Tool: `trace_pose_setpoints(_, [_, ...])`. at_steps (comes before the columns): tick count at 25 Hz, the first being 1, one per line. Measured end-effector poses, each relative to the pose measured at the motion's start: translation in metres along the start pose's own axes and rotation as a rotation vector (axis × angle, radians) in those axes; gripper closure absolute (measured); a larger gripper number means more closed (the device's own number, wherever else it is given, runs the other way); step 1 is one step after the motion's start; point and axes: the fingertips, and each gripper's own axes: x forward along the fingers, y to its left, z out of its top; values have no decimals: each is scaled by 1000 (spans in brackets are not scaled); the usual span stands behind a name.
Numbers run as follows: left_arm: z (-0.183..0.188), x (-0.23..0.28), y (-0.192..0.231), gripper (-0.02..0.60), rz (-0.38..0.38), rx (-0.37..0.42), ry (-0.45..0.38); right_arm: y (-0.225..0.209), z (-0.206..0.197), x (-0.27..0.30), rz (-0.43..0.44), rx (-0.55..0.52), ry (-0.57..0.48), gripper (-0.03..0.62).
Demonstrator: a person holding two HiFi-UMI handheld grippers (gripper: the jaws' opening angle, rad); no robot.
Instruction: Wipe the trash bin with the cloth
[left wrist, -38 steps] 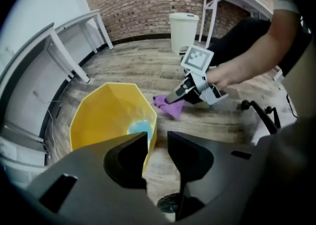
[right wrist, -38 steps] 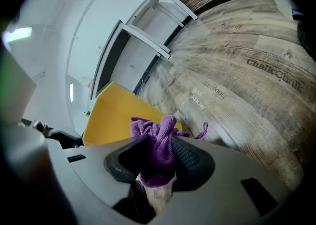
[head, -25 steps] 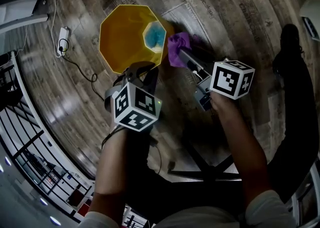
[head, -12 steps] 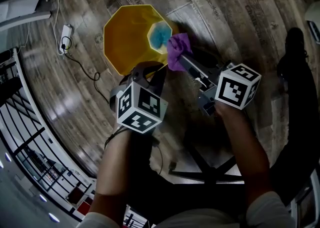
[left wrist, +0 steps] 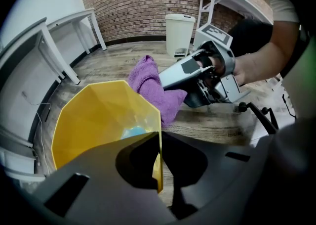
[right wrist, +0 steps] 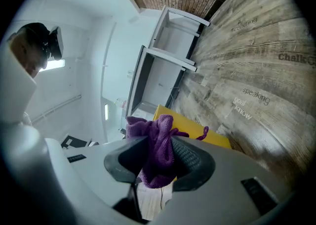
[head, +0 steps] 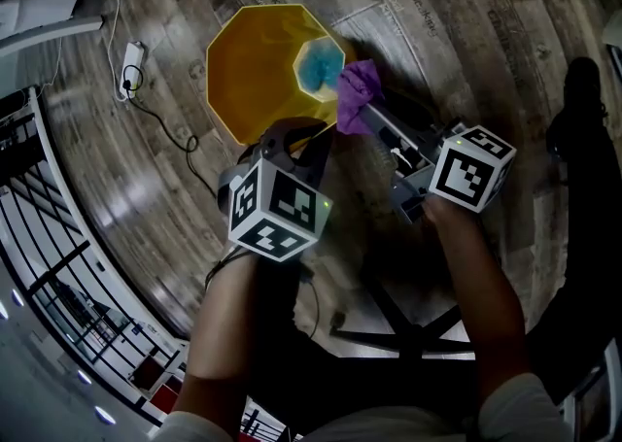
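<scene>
1. Pinching the near rim of a yellow octagonal plastic trash bin (head: 255,71), the left gripper (head: 292,139) has its jaws closed on the thin wall.
2. Clamped on a bunched purple cloth (head: 355,90), the right gripper (head: 369,115) holds it against the bin's rim.
3. The bin stands on a wood-plank floor (head: 466,32).

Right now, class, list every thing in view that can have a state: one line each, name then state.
left gripper: shut on the rim of the trash bin.
right gripper: shut on the cloth.
trash bin: open-topped, rim clamped.
cloth: bunched, against the trash bin's outer wall.
white bin: lid closed.
</scene>
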Motion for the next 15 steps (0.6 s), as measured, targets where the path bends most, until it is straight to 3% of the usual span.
trace_pose_setpoints(15, [1, 1, 0, 571, -5, 1, -3, -57, -24, 6, -168, 63, 59, 453])
